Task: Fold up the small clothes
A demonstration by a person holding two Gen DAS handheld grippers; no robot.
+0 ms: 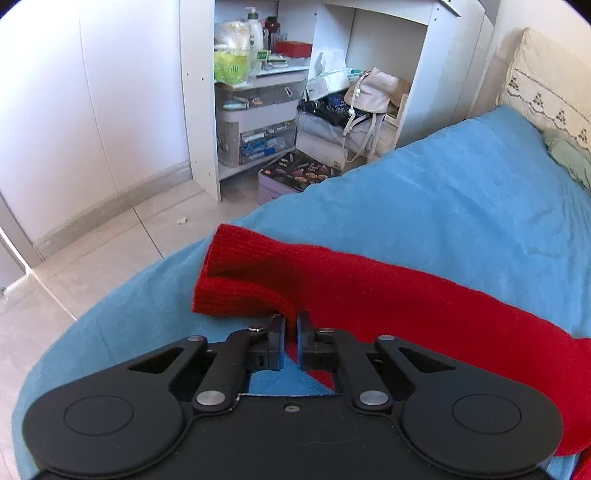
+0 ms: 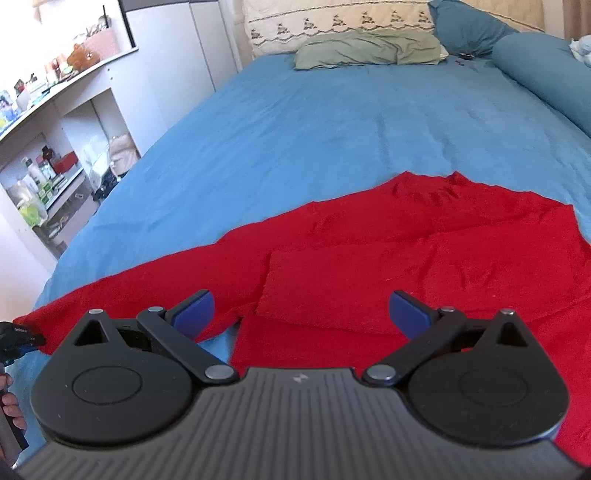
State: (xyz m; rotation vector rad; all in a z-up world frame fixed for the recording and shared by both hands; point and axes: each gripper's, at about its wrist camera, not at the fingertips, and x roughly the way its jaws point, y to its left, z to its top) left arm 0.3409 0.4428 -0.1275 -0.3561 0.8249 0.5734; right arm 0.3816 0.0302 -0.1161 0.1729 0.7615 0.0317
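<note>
A red knit sweater lies spread on the blue bedspread. One sleeve stretches toward the bed's edge, its ribbed cuff doubled over. My left gripper is shut on this sleeve just behind the cuff, with red cloth pinched between the black fingers. In the right wrist view it shows at the sleeve's end on the far left, with a person's hand below. My right gripper stands open over the sweater's near part. A folded red flap lies between its blue pads, untouched.
White shelves full of bottles, boxes and bags stand beyond the bed's left edge, above a tiled floor. A green pillow, a cream patterned pillow and a blue bolster lie at the head of the bed.
</note>
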